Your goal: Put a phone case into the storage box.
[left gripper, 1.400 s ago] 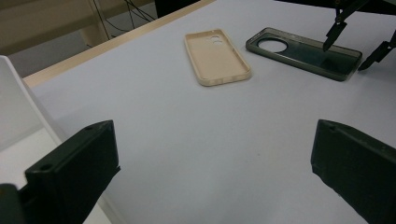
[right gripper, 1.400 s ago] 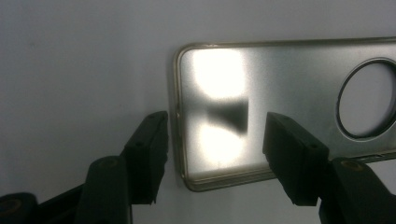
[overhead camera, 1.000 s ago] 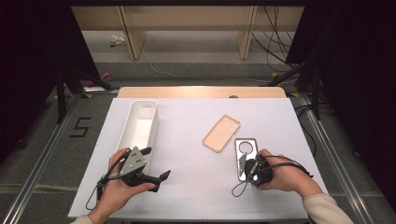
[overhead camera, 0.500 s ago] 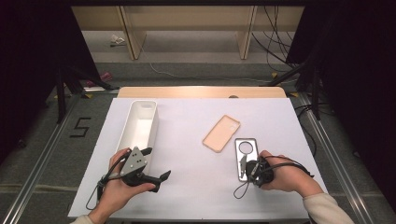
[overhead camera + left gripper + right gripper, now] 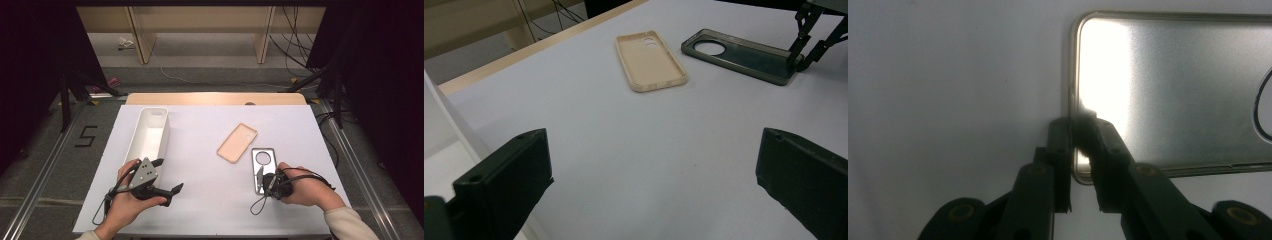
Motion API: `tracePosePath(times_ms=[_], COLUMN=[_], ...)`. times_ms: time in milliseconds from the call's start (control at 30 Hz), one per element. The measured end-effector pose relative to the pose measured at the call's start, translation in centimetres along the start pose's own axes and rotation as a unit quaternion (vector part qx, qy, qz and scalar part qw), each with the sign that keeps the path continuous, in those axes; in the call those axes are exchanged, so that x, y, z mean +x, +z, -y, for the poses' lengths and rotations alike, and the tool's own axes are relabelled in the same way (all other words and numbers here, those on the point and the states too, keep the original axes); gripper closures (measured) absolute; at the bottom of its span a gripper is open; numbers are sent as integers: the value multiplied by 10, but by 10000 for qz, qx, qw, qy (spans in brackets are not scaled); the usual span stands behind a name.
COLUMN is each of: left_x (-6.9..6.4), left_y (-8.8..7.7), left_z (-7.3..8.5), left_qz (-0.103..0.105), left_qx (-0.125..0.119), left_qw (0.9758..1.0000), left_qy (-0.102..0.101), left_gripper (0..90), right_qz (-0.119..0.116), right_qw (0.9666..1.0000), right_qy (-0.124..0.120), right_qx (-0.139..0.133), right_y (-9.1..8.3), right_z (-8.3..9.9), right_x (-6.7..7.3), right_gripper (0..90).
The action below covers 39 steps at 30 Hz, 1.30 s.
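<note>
Now the step in hand looks like the pick-up of the grey case (image 5: 263,167). It lies flat on the white table (image 5: 200,150), near the person's right edge, just beside the tan case (image 5: 237,142) and apart from it.

Right gripper (image 5: 1080,125): jaws have just been closing and now pinch the near short rim of the grey case (image 5: 1173,90), one jaw outside the wall, one inside. Case is not lifted yet, by my reading; it sits flush on the table.

Left gripper (image 5: 167,177): jaws spread wide, nothing between them, resting near the bin (image 5: 148,132) at the left.

Next move, as I judge it: a straight lift with the grip kept firm. The hold is on a thin wall at one end, so the case may pivot or slip out if it is swung fast. The bin seems the likely destination.

Views compared:
- The right gripper view shows the bite on the rim close up, which the high view hides behind the hand (image 5: 305,187).
- The left gripper view shows both cases hollow side up, the tan case (image 5: 650,60) and the grey case (image 5: 739,52), with the right gripper's tips at the grey one's end.
- The high view gives the layout of bin, cases and both hands.
</note>
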<state>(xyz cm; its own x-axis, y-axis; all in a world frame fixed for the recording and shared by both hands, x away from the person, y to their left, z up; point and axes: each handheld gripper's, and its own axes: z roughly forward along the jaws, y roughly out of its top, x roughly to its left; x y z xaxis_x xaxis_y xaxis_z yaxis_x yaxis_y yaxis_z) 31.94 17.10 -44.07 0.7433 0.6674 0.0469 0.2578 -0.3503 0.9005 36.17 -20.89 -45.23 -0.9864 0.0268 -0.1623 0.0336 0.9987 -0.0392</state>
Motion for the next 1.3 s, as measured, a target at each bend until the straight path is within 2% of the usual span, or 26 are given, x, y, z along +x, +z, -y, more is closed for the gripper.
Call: tracePosePath(times_ms=[400, 933, 1200, 1300], left_x=[0, -1, -1, -1], left_y=[0, 0, 0, 0], left_z=[0, 0, 0, 0], left_qz=[3, 14, 6, 4], left_qx=[5, 1, -1, -5], left_qw=[10000, 10000, 10000, 10000], left_qy=[6, 11, 0, -5], left_gripper=[14, 16, 19, 19], right_qz=[-69, -118, 33, 169], right_qw=[9999, 9999, 9994, 9986], right_qy=[-92, 27, 166, 270], right_qx=[18, -21, -297, -432], right_y=[-1, -3, -11, -15], right_z=[0, 1, 4, 6], right_x=[1, 3, 1, 1], right_gripper=[867, 883, 886, 887])
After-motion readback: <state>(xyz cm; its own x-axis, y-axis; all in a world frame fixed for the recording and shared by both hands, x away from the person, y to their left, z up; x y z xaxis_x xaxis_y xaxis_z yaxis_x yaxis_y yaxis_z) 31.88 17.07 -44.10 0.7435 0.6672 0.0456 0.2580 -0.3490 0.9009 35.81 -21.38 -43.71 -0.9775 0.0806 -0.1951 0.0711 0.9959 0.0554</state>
